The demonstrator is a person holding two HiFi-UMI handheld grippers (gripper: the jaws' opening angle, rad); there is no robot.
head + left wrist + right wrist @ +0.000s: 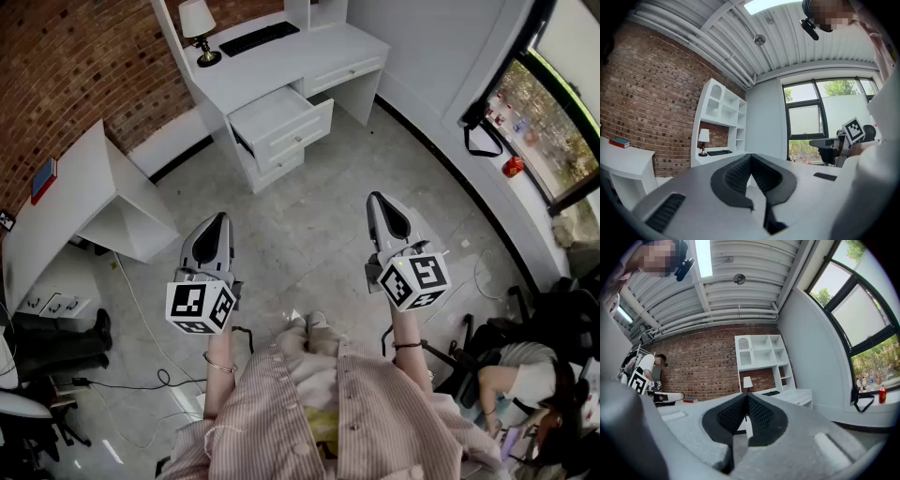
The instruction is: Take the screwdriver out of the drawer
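Observation:
A white desk stands against the far wall, and its upper drawer is pulled out. The drawer looks white inside and no screwdriver shows in any view. I hold both grippers level at chest height, well short of the desk. My left gripper has its tips together and holds nothing; in the left gripper view its jaws meet at the tip. My right gripper is shut and empty too, its jaws closed in the right gripper view.
A small lamp and a black keyboard sit on the desk. A white side table with a red book stands at the left. Cables lie on the grey floor. A seated person and chairs are at the lower right, by the window.

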